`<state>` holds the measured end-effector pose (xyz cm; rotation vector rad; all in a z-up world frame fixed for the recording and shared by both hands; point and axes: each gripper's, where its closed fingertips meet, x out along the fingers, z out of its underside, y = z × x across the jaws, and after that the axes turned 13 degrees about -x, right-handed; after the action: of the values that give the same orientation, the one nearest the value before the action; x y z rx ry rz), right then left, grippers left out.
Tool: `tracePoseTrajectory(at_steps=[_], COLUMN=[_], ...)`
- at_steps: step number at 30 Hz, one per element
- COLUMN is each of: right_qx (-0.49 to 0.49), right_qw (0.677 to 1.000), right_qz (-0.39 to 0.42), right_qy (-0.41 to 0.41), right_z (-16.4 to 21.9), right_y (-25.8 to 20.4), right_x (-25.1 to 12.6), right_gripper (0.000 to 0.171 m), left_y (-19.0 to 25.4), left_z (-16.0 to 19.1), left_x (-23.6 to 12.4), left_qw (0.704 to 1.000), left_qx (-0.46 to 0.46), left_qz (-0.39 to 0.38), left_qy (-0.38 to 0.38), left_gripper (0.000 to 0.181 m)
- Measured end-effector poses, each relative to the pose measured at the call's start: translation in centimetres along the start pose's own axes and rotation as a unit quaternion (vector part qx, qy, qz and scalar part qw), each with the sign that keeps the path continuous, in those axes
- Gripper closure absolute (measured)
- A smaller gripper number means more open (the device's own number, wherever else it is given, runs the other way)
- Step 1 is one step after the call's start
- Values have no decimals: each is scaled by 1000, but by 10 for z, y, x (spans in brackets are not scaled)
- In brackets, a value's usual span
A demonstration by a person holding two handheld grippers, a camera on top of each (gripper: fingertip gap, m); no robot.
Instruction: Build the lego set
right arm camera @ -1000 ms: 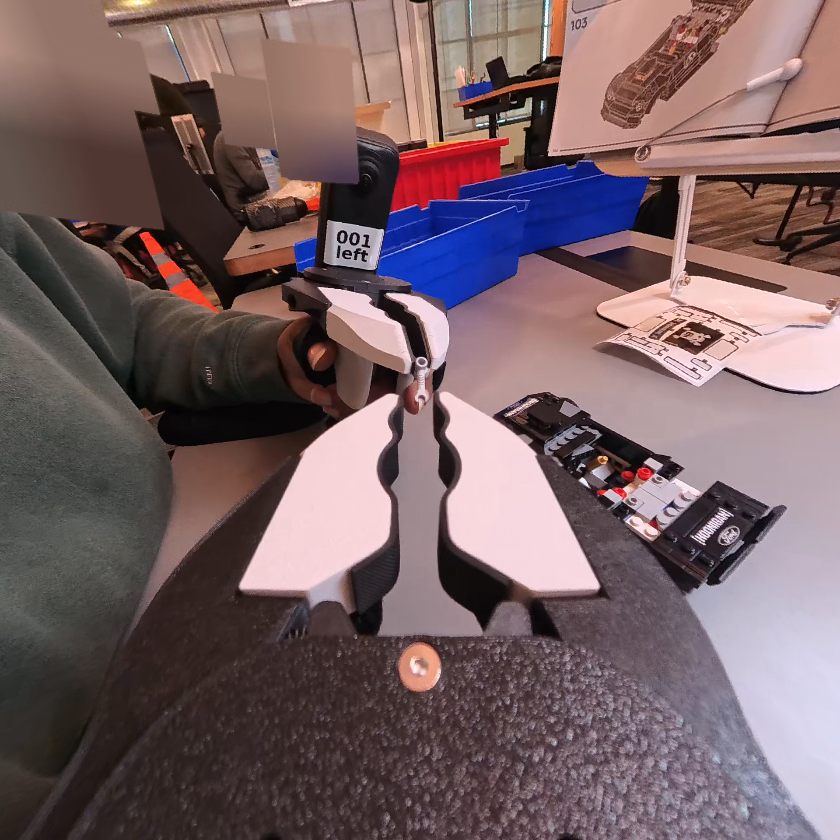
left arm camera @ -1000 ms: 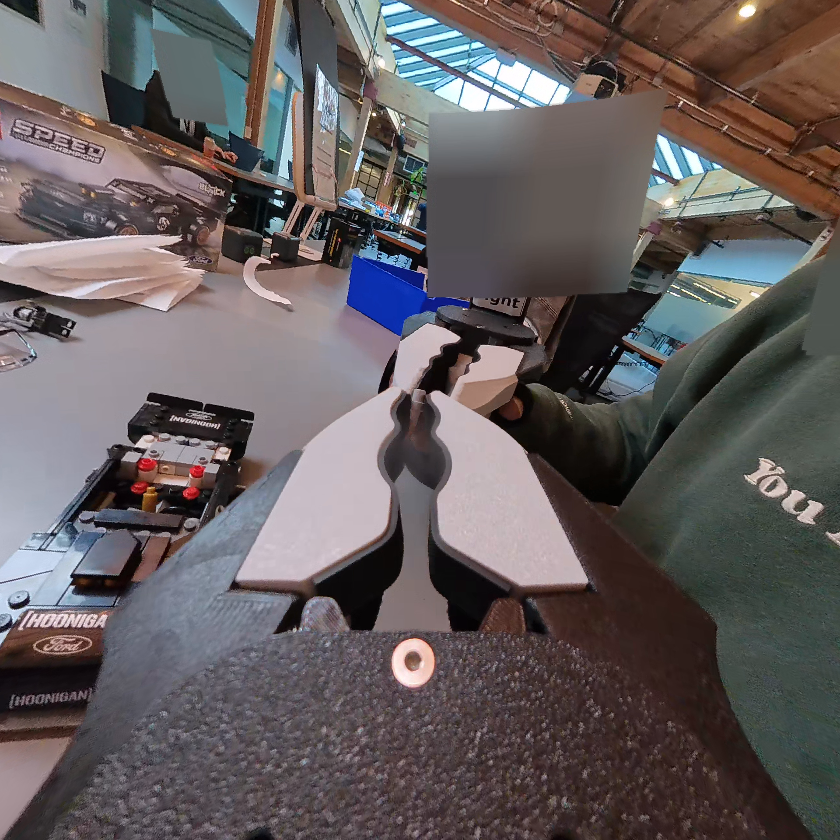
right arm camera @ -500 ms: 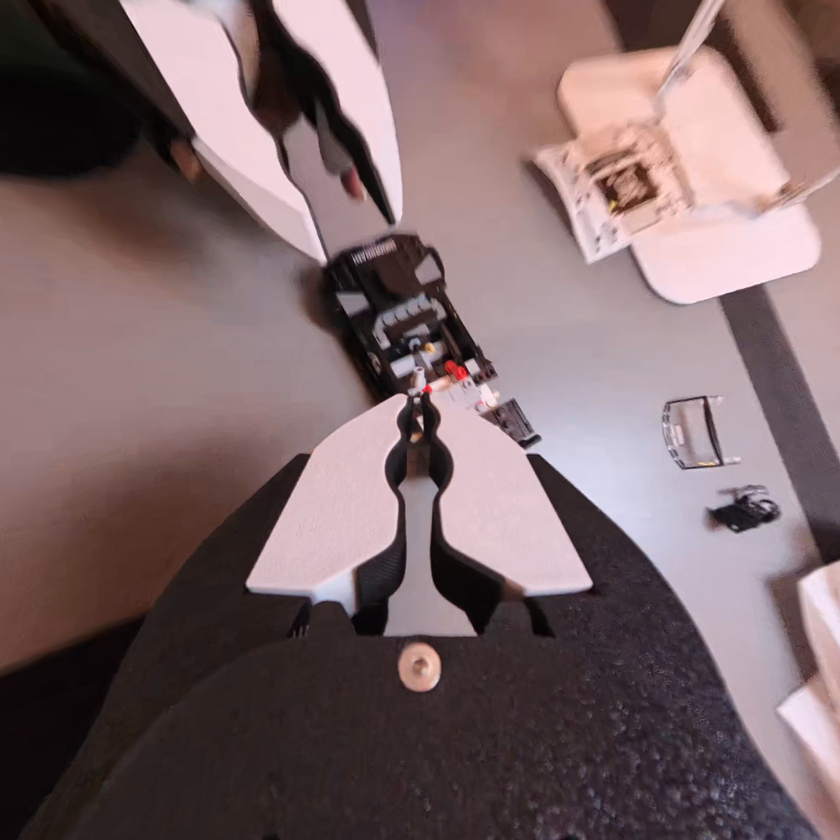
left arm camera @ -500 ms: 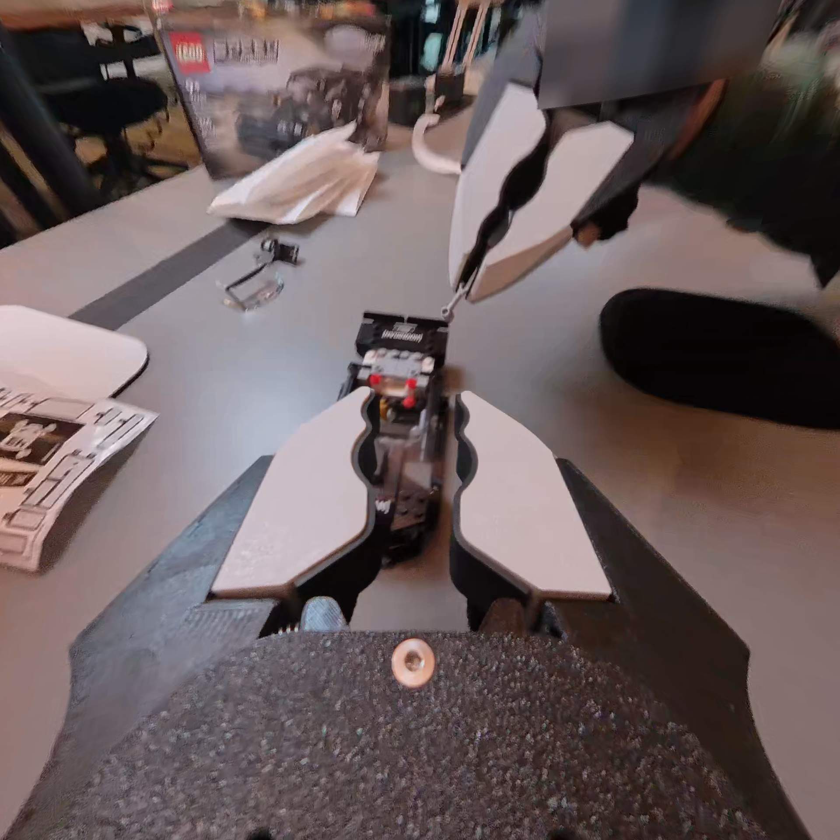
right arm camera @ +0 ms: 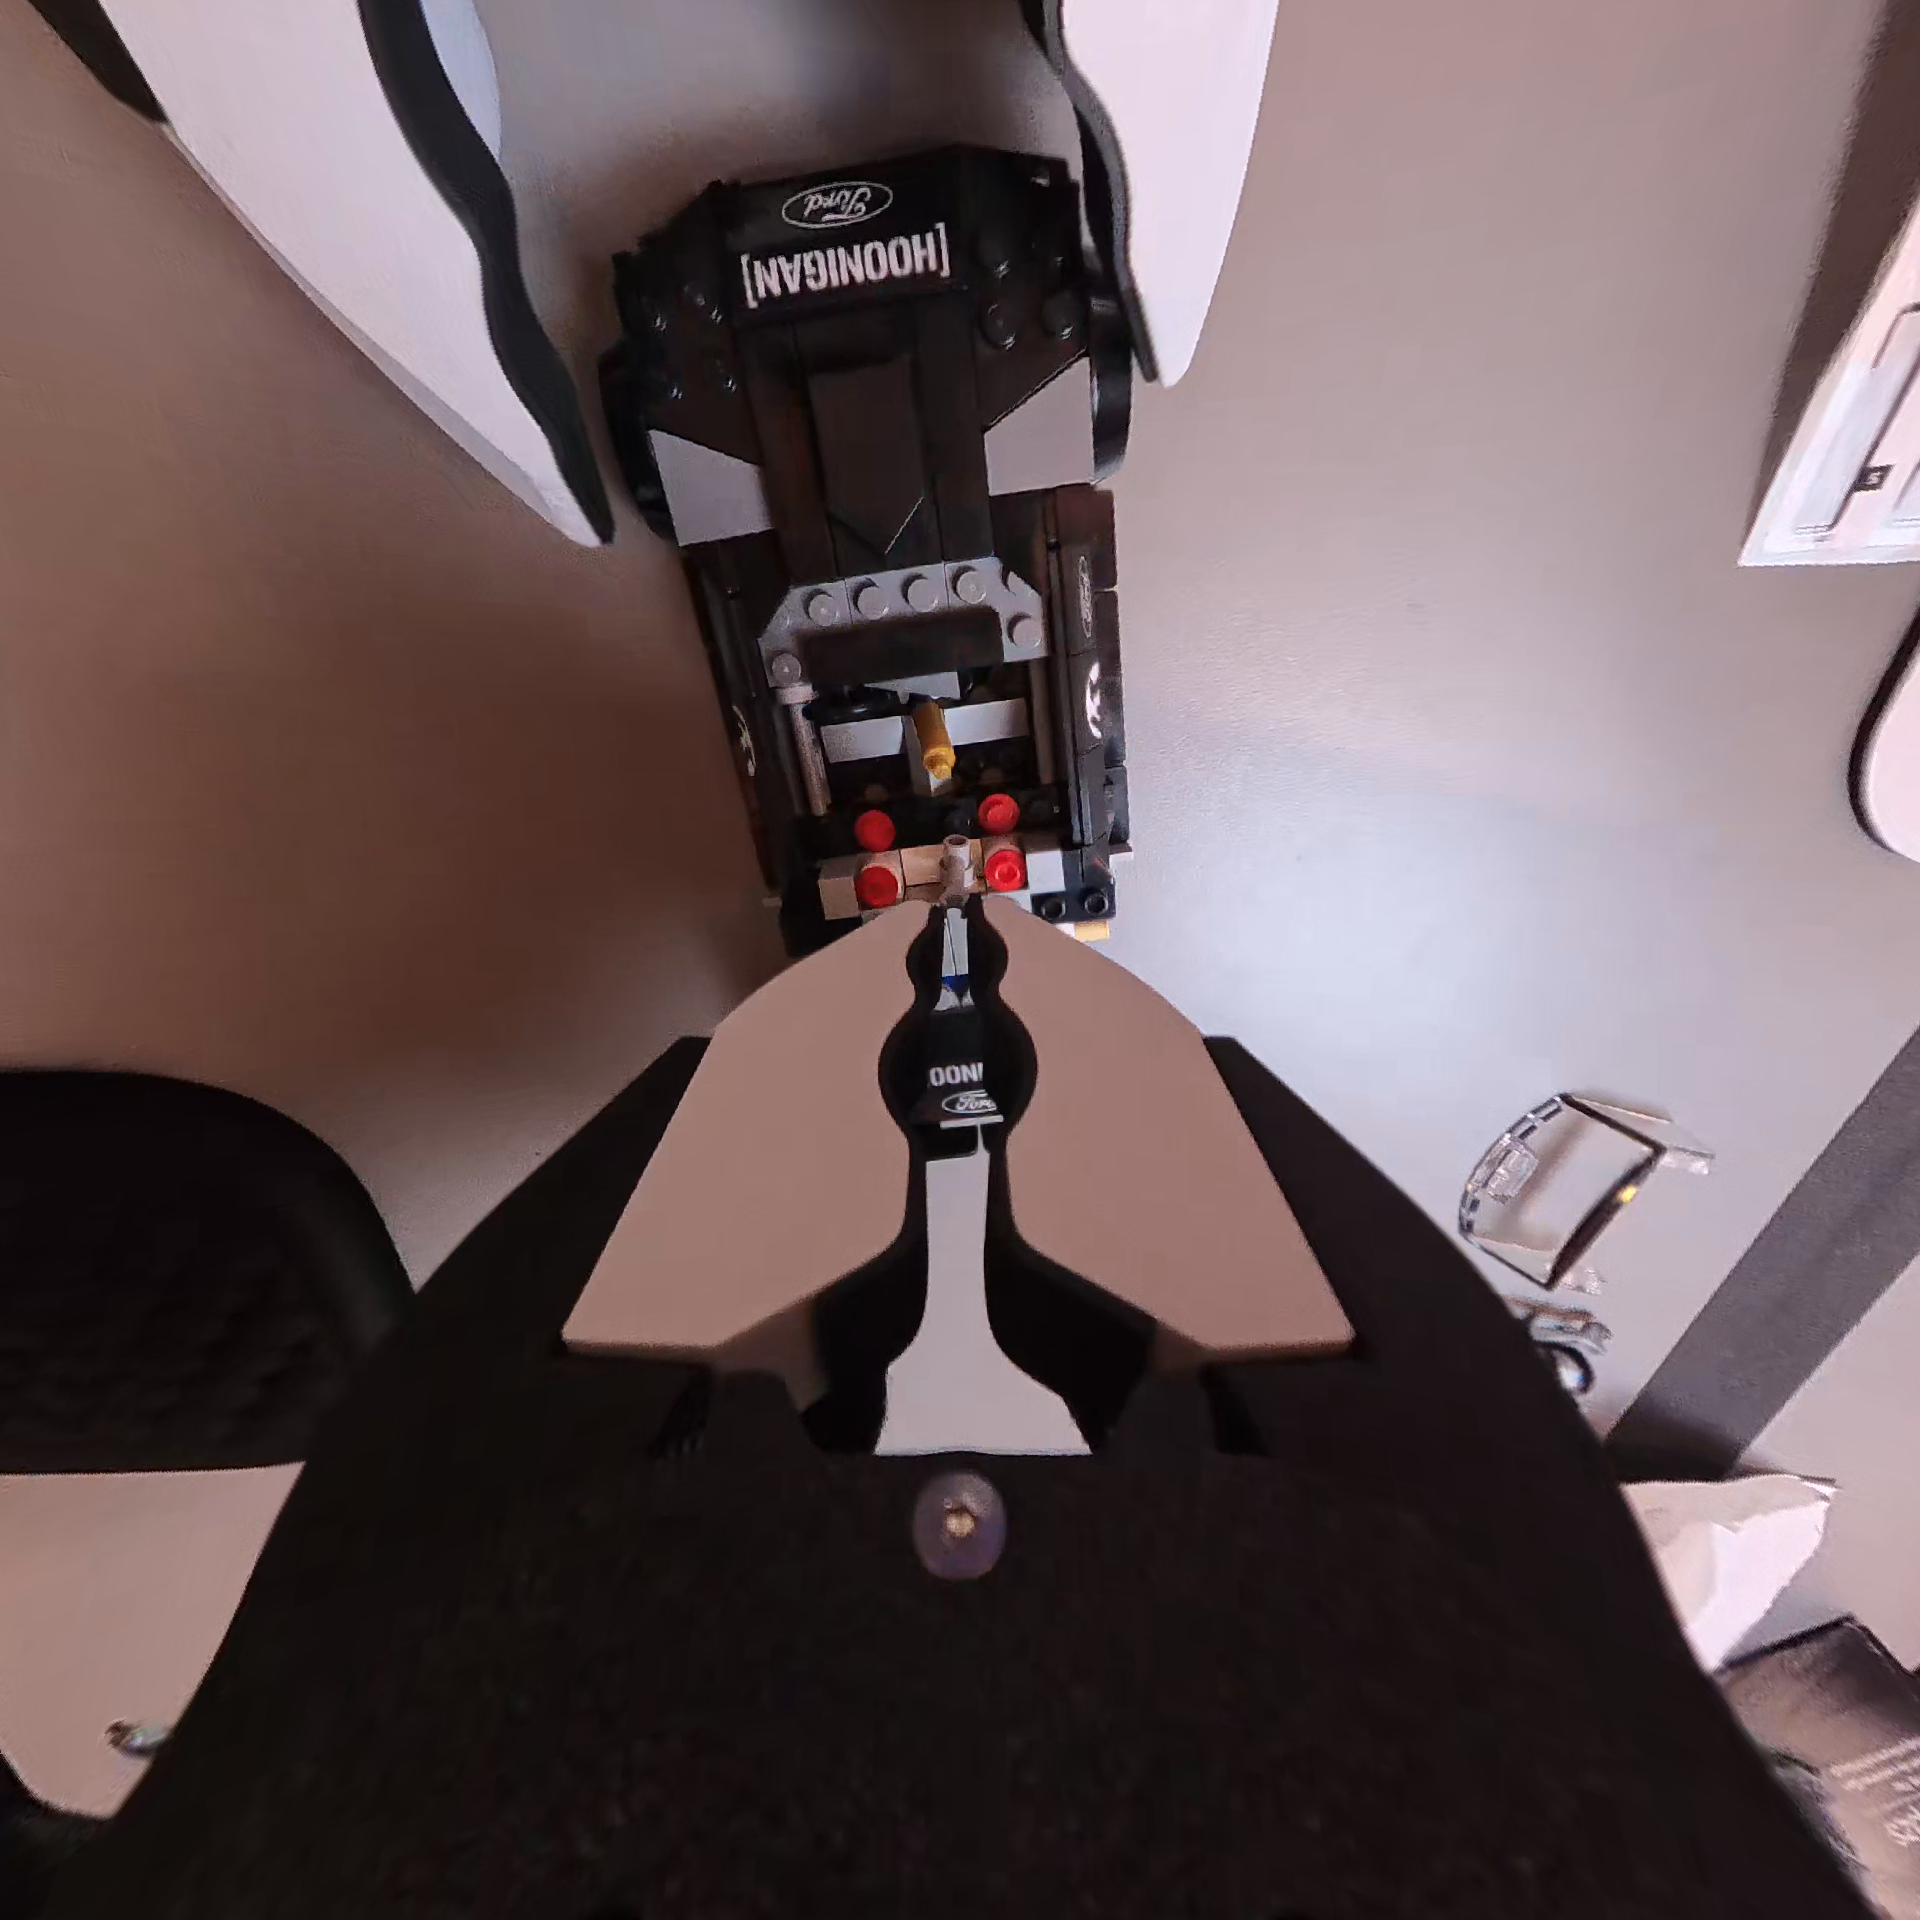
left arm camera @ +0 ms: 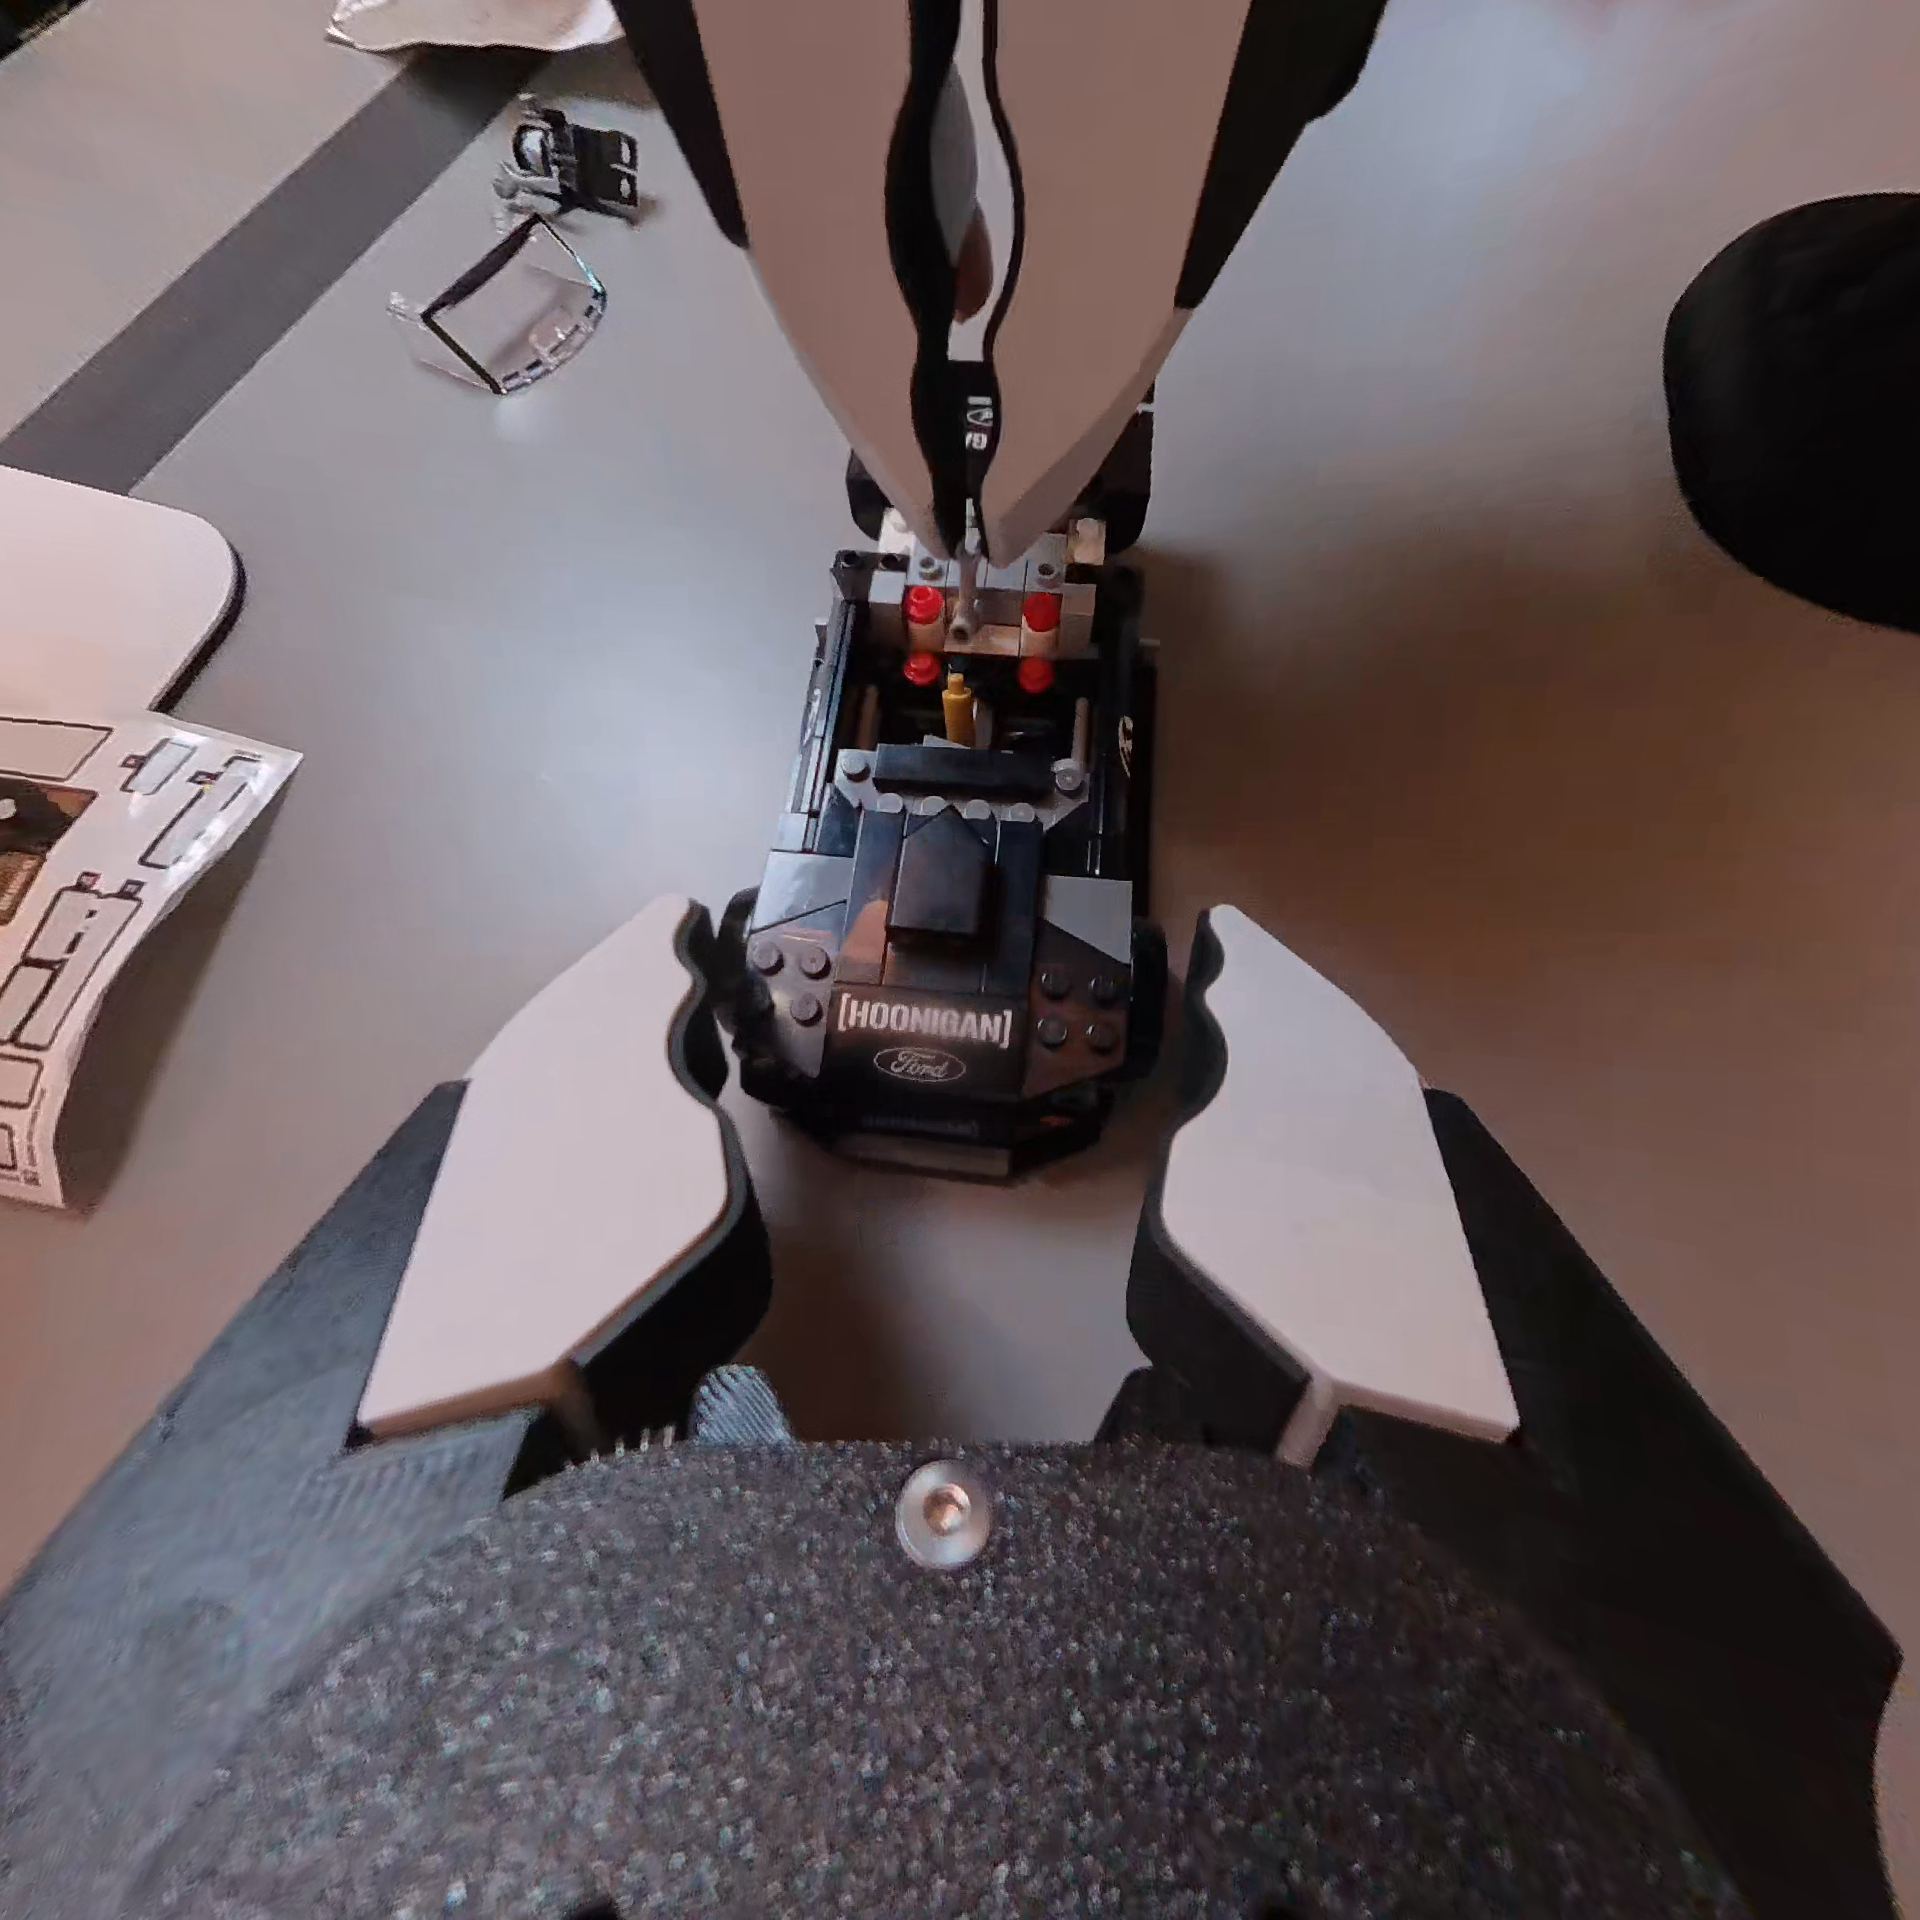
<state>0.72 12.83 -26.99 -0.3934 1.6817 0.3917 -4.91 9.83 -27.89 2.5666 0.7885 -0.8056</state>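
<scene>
My left tool [left arm camera: 945, 997] is spread wide, its fingers flanking the front end of the black lego car [left arm camera: 961, 831] on the grey tabletop [left arm camera: 1455, 727]. My right tool [right arm camera: 954, 914] is clenched on a small grey lever piece [right arm camera: 956, 868], its tip touching the car's rear deck between the red studs [right arm camera: 1001, 868].

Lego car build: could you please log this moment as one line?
left gripper: open, fingers astride lego car | right gripper: shut on small grey piece, at red studs
</scene>
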Motion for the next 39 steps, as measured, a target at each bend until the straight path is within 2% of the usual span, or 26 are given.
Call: tracePoseTrajectory(at_steps=[7, 11, 15, 18, 23, 26, 31, 36, 39], right_qx=[-27, -31, -31, -28, -20, -11, 14, 34, 48], right_qw=[998, 998, 998, 998, 998, 998, 998, 998, 997], right_qz=[-14, -26, -30, -30, -34, -41, -54, -58, -64], right_qy=[-54, -58, -49, -43, -38, -40, -23, -9, -4], right_z=[5, 3, -1, -3, -1, 1, 1, 3, 4], right_y=[1, 0, -1, -1, -2, -3, -5, -4, -5], right_x=[1, 1, 2, 3, 3, 2, 1, -1, -1], right_gripper=[167, 167, 167, 167, 167, 167, 167, 167, 167], left_y=[-2, -3, -5, -9, 4, 24, 46, 43, 43], left_z=[3, 5, 3, -3, -22, -29, -35, -42, -38], left_x=[0, -4, -13, -20, -33, -25, 4, 21, 25], left_qw=[1000, 999, 997, 999, 997, 995, 997, 999, 999], left_qx=[20, 37, 76, 41, 31, 34, 18, -12, -31], left_qz=[-5, 3, 14, 25, 39, 56, 58, 20, 6], left_qy=[-2, -8, 2, 15, 64, 74, 55, 27, -16], left_gripper=[98, 99, 113, 105, 119, 125, 118, 115, 113])
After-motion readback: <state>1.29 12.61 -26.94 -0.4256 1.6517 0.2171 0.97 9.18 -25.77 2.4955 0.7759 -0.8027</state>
